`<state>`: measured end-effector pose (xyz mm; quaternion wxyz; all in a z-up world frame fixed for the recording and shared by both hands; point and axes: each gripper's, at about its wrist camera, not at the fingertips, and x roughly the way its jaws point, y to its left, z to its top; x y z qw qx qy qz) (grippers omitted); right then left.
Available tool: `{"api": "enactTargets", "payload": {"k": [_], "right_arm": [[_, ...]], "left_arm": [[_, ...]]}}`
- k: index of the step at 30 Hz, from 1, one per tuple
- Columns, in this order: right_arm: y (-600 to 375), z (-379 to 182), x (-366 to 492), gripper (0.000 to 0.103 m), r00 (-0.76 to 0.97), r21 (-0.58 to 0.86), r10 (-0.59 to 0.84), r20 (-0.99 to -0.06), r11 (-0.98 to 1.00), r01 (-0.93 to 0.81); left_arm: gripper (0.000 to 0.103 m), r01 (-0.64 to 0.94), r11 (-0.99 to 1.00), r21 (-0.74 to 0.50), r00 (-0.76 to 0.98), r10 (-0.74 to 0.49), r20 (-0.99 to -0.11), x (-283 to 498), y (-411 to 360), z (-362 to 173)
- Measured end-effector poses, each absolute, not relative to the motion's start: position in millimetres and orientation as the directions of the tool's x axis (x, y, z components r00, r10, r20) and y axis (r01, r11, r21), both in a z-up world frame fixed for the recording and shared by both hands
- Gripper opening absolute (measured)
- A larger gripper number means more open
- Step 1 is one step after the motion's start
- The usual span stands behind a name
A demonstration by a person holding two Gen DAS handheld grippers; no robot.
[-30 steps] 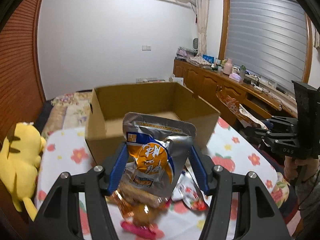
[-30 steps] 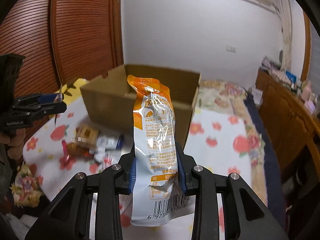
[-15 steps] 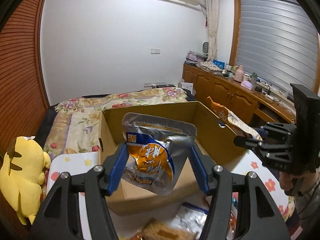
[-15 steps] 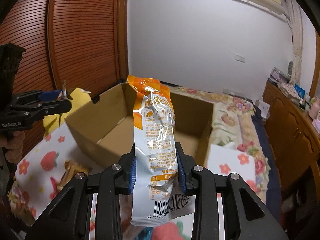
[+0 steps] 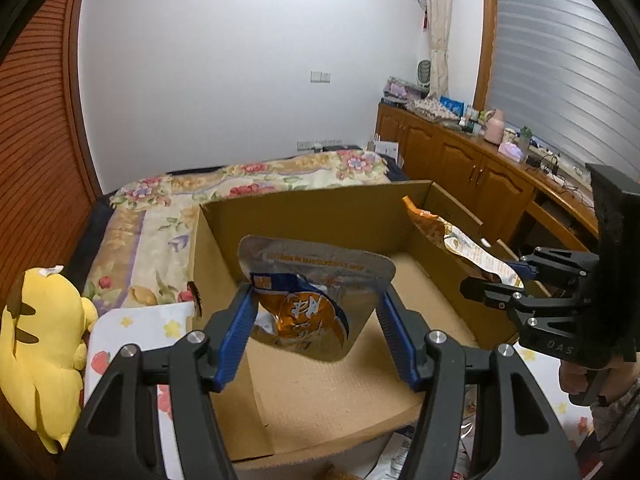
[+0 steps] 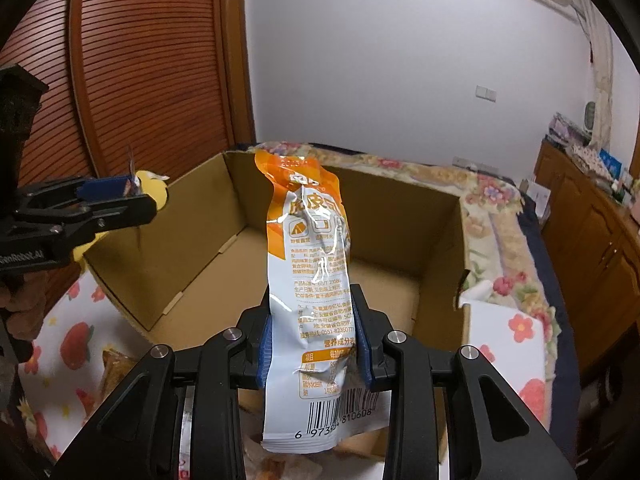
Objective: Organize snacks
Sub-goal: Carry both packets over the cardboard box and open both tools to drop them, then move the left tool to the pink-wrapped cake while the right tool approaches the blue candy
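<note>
The right hand-held gripper (image 6: 314,350) pinches a tall orange-and-white snack pack (image 6: 316,300), barcode 6 973…810608, over the open cardboard box (image 6: 400,216). The left hand-held gripper (image 5: 316,328), half open, clamps a silver pouch (image 5: 312,296) with orange lettering above the box floor. A yellow plush toy (image 5: 44,344) sits beside the table (image 5: 132,324).

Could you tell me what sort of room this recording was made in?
Most likely a home bedroom: a bed with a floral cover lies behind the cardboard box, a plush toy sits beside it, and wooden cabinets line the window wall.
</note>
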<state>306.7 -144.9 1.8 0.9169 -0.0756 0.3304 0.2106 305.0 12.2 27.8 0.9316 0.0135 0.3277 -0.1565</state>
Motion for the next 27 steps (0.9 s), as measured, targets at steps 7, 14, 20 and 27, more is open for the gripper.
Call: {"api": "enactTargets", "payload": {"k": [7,14,20,27], "right_arm": [[-142,-4,315,0.029,0.683,0.004,0.342,-0.646,0.896,-0.445],[-136,-8,314,0.029,0.674,0.009,0.349,-0.651,0.892,-0.452],[-134,3,302,0.032,0.683,0.026,0.374,-0.627,0.887,-0.462],[-137,16,281,0.043,0.687,0.052,0.402,-0.606,0.881,-0.47]], "left_arm": [[0.068,0.309,0.949,-0.06,0.72,-0.275,-0.637,309,6,20],[0.078,0.308,0.95,-0.057,0.735,-0.275,-0.62,304,8,22],[0.089,0.308,0.949,-0.064,0.751,-0.284,-0.596,288,11,30],[0.092,0.313,0.948,-0.062,0.763,-0.29,-0.577,262,16,32]]}}
